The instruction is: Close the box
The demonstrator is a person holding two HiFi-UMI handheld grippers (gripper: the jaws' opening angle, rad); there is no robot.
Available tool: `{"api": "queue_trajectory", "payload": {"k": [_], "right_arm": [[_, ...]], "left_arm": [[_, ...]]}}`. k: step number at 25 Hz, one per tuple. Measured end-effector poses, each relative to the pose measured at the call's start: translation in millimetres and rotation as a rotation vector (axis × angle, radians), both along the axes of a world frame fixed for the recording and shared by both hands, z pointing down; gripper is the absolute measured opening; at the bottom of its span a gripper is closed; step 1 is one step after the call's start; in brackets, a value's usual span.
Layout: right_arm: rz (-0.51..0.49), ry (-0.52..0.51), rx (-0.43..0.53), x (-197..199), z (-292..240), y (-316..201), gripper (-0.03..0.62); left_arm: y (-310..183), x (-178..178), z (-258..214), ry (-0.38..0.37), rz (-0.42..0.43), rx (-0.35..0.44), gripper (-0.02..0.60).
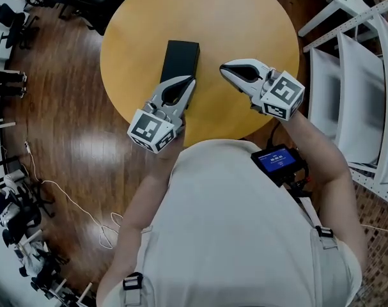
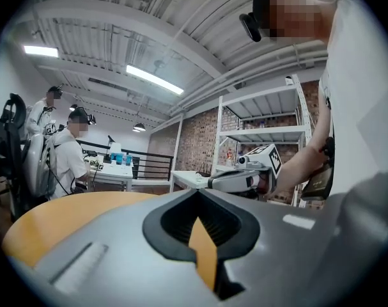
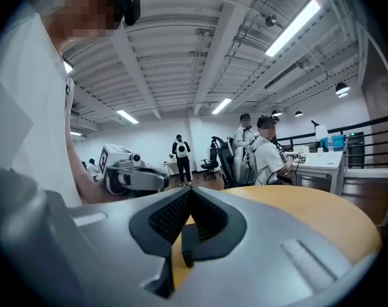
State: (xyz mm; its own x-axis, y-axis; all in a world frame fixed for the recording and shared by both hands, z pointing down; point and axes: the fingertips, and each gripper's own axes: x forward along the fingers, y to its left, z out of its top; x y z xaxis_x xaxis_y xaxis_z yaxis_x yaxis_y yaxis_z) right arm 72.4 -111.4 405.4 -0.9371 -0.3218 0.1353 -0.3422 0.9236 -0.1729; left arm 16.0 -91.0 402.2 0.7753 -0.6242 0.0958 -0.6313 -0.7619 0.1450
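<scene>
A black oblong box (image 1: 181, 60) lies flat on the round wooden table (image 1: 245, 18), its top closed as far as I can tell. My left gripper (image 1: 192, 82) rests with its tip at the box's near right corner, jaws together and nothing between them; in its own view the left gripper (image 2: 197, 195) shows only tabletop through the gap. My right gripper (image 1: 224, 70) hovers just right of the box, apart from it, jaws shut and empty. The right gripper (image 3: 188, 195) sees the left one (image 3: 133, 177) across the table. The box is hidden in both gripper views.
White shelving (image 1: 356, 75) stands close on the right of the table. Office chairs (image 1: 15, 18) and cables (image 1: 66, 200) are on the wooden floor to the left. Several people (image 3: 267, 152) sit and stand at desks in the background.
</scene>
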Motion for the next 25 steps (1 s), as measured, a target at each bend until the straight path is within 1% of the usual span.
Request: {"api": "queue_trajectory", "payload": {"k": [4,10,14,19,25], "right_arm": [[-0.036,-0.003,0.006,3.8,0.2,9.3,0.000],[-0.089,0.003,0.004,-4.6,5.2,15.5,0.000],[-0.113,0.005,0.008,-9.9,5.8,16.9,0.000],[-0.155,0.027,0.039,-22.5,6.7,22.2,0.000],[-0.185,0.018,0.044,-32.0,7.6,27.7,0.000]], "left_arm": [[5.9,10.4,2.5,-0.015,-0.016,0.000,0.000],[10.8,10.5,5.6,-0.018,-0.032,-0.010,0.000],[13.4,13.0,8.2,-0.034,-0.035,-0.020,0.000],[12.9,6.0,7.0,-0.042,-0.047,-0.022,0.000],[14.4,1.0,8.6,-0.042,-0.060,-0.025,0.000]]}}
